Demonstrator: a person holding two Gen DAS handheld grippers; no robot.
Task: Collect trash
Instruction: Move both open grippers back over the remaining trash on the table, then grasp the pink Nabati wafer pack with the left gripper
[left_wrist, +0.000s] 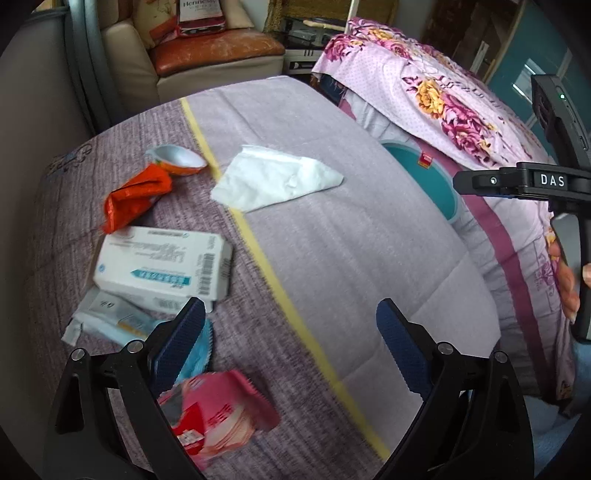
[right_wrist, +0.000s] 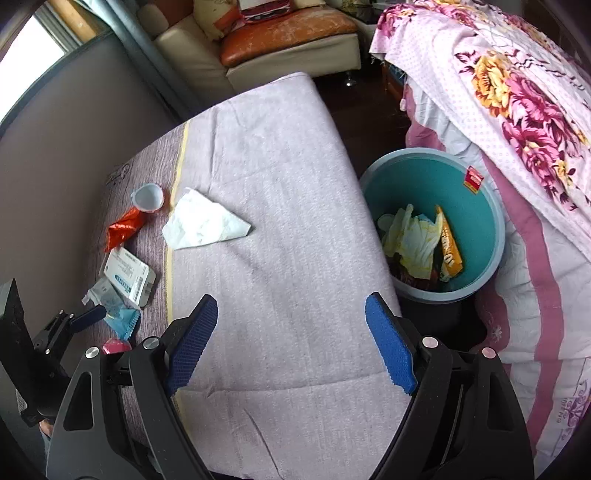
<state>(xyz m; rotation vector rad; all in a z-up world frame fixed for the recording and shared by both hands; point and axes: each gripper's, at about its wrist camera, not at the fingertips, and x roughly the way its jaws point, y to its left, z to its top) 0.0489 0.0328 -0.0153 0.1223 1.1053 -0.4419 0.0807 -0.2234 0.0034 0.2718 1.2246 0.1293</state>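
Trash lies on a purple quilt (left_wrist: 332, 240): a white tissue (left_wrist: 273, 177), an orange wrapper (left_wrist: 135, 197), a small white cup (left_wrist: 177, 158), a white medicine box (left_wrist: 162, 266), a pale blue packet (left_wrist: 110, 321) and a pink-red packet (left_wrist: 218, 410). My left gripper (left_wrist: 290, 332) is open and empty, low over the quilt beside the pink-red packet. My right gripper (right_wrist: 290, 339) is open and empty above the quilt (right_wrist: 280, 221), left of a teal bin (right_wrist: 491, 206) holding several wrappers. The tissue (right_wrist: 203, 221), the box (right_wrist: 127, 277) and the orange wrapper (right_wrist: 123, 227) lie far left.
A floral bedspread (right_wrist: 517, 92) hangs beside the bin on the right. A sofa with an orange cushion (left_wrist: 214, 48) stands behind the quilt. A wall (right_wrist: 74, 129) runs along the left. The right gripper's body (left_wrist: 546, 181) shows at the right of the left wrist view.
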